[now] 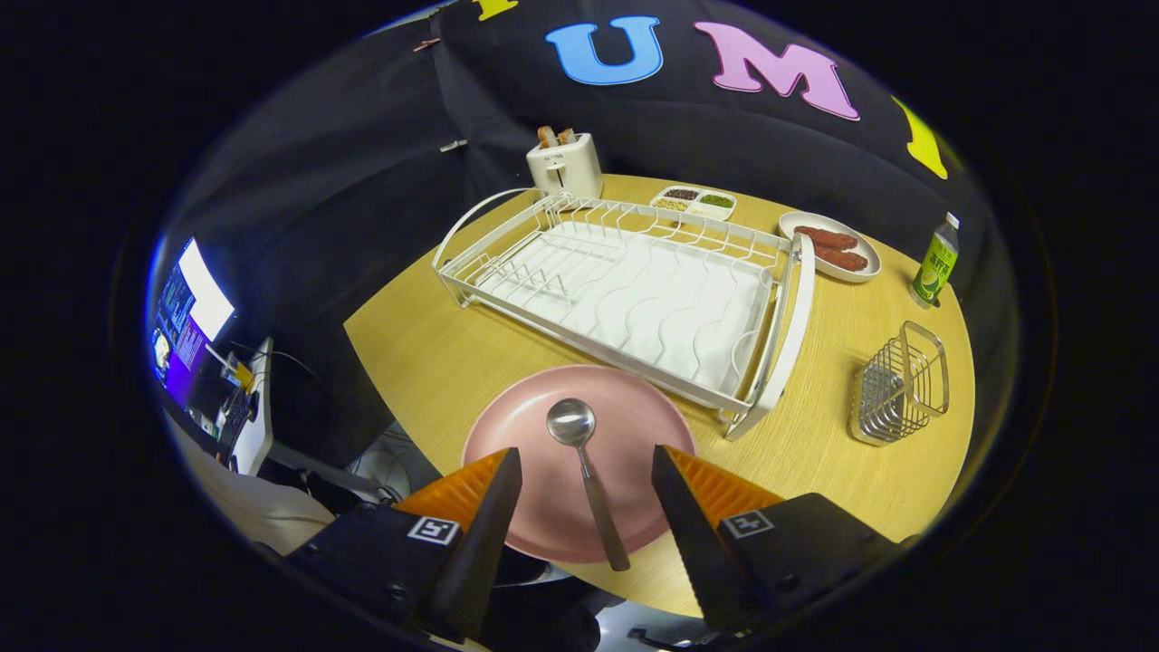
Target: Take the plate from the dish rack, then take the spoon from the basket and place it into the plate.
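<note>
A pink plate (pixel 543 507) lies flat on the wooden table (pixel 426 353), just in front of the white dish rack (pixel 634 290). A metal spoon (pixel 584 471) rests in the plate, bowl pointing toward the rack and handle reaching over the plate's near rim. My gripper (pixel 587 493) hovers above the plate with its fingers spread wide on either side of the spoon handle, touching nothing. The wire basket (pixel 899 385) stands to the right of the rack, with no utensil visible in it.
Behind the rack stand a white toaster (pixel 565 165) and a divided tray of grains (pixel 694 201). A plate of sausages (pixel 830 246) and a green bottle (pixel 935 263) sit at the back right. A monitor (pixel 190 312) glows off the table's left side.
</note>
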